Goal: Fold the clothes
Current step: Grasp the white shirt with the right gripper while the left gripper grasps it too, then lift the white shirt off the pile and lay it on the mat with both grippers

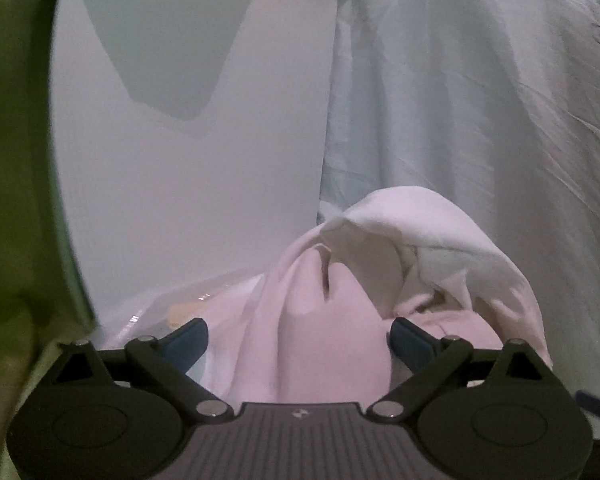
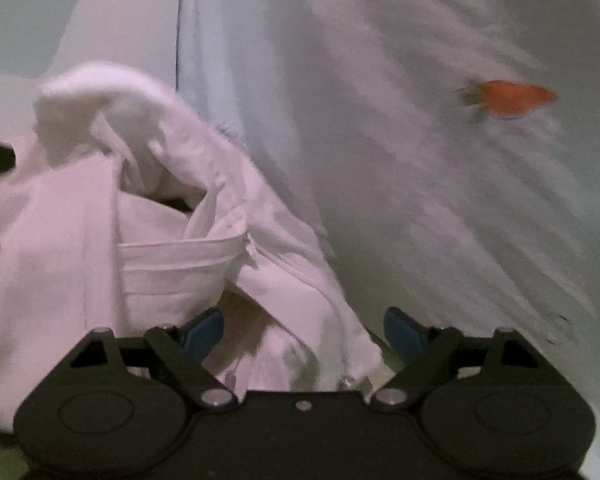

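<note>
- Fabric of the pink shirt [image 1: 320,320] is being straddled by the left gripper [image 1: 298,338] and right gripper [image 2: 302,330], jaws wide, nothing pinched.
- Closing on 2 edges is being called for next.

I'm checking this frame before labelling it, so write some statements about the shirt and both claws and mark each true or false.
1. The crumpled garment is a pale pink shirt. True.
2. The left claw has shirt fabric bunched between its open blue fingers. True.
3. The right claw is clamped fully shut. False: its fingers stand apart, with fabric lying between them.
4. The light sheet behind the shirt carries an orange carrot print. True.
5. The shirt is already folded into a neat flat rectangle. False: it is heaped and creased.
6. The surface edge in the left wrist view is red. False: it is green.
</note>
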A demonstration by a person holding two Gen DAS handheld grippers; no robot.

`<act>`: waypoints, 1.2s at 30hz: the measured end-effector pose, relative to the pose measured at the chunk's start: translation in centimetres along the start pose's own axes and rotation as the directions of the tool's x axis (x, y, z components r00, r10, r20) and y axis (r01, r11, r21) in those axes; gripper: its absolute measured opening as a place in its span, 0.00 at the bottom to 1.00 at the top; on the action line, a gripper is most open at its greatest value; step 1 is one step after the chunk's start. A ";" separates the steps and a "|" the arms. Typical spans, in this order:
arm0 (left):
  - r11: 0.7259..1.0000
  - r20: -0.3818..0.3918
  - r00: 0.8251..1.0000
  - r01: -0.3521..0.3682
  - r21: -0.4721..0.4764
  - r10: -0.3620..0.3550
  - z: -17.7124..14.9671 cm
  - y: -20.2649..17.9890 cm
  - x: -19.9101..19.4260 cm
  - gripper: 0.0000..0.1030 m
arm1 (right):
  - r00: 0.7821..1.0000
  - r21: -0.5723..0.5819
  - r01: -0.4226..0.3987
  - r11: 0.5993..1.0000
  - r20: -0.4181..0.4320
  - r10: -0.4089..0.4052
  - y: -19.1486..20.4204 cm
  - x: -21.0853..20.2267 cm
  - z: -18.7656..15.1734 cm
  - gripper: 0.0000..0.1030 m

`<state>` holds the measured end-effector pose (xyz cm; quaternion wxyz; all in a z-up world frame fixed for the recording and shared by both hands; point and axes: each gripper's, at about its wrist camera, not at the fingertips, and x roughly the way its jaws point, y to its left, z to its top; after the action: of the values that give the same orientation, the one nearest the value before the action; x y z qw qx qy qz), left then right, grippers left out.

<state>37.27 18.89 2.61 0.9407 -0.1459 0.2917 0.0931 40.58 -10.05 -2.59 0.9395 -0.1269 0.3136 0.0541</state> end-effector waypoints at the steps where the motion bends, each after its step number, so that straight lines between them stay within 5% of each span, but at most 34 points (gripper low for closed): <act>1: 1.000 -0.005 1.000 0.012 -0.018 -0.012 0.0 0.2 0.5 0.79 | 1.000 -0.006 0.013 1.000 -0.019 -0.014 0.2 1.1 0.1 0.70; 2: 0.999 -0.008 1.000 0.013 -0.029 -0.014 0.0 0.2 0.8 0.71 | 0.999 -0.011 0.028 1.000 -0.039 -0.028 0.4 2.2 0.1 0.63; 4: 1.000 -0.012 1.000 0.017 -0.022 -0.017 -0.1 -0.1 1.0 0.52 | 0.996 0.005 0.035 0.999 -0.077 -0.035 0.3 3.5 -0.1 0.29; 9: 1.000 -0.004 1.000 0.003 -0.012 -0.003 -0.2 -0.6 0.0 0.33 | 0.999 0.160 -0.042 0.986 -0.022 0.046 -1.9 2.0 -1.6 0.13; 16: 0.998 0.038 0.998 0.051 -0.039 -0.050 -0.5 -0.7 -4.7 0.20 | 0.989 0.289 0.001 0.957 0.138 -0.043 -5.0 -7.0 -3.6 0.10; 23: 0.989 0.141 0.979 0.141 0.039 -0.146 -0.2 -3.0 -13.1 0.15 | 0.940 0.457 0.059 0.887 0.275 -0.204 -10.1 -18.7 -6.0 0.09; 32: 0.934 0.252 0.905 0.298 0.199 -0.343 -3.3 -10.9 -25.0 0.14 | 0.837 0.647 0.120 0.753 0.342 -0.427 -19.2 -34.1 -12.7 0.09; 36: 0.897 0.244 0.869 0.381 0.222 -0.430 -6.5 -15.0 -29.7 0.14 | 0.801 0.684 0.163 0.711 0.330 -0.500 -23.4 -40.2 -16.9 0.09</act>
<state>13.61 -0.05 17.93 0.9802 -0.1098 0.1216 -0.1115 3.09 -38.07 13.43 0.9674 0.1535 0.0337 -0.1985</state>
